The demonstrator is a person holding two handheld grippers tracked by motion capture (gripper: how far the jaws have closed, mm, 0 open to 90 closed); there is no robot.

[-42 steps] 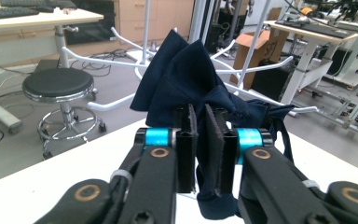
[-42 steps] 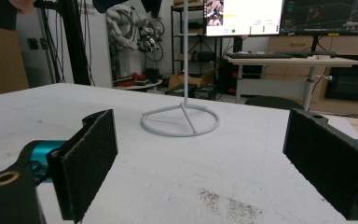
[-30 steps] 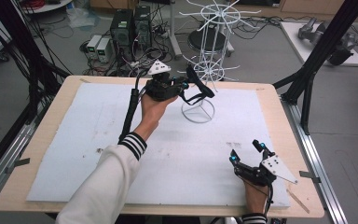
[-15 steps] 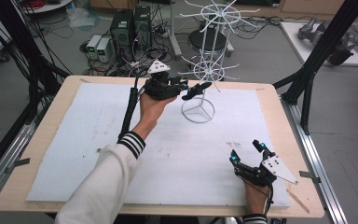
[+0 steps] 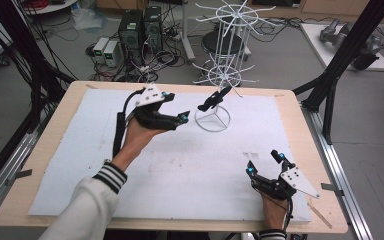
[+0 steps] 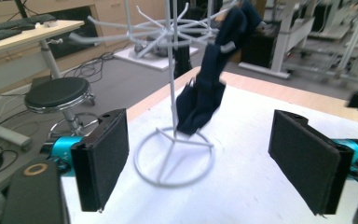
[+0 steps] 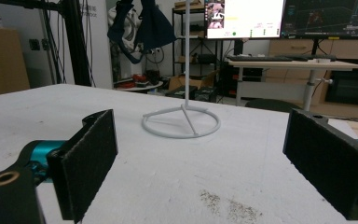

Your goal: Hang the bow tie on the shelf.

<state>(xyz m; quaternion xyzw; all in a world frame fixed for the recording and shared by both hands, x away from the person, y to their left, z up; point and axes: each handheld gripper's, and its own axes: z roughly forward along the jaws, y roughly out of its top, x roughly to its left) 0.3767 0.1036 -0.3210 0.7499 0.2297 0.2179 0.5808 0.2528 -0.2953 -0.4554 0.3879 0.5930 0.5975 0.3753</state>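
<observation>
black hand-held gripper, teal accents, grey plate; white sleeve, striped cuff.

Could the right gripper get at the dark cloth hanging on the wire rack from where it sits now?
Probably yes. The right gripper is open, and bare white mat lies between it and the wire rack. The dark cloth hangs high on a prong, so it would need lifting and reaching forward.

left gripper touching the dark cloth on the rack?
Apart. In the left gripper view the open left gripper sits short of the dark cloth, which hangs on the white rack.
</observation>
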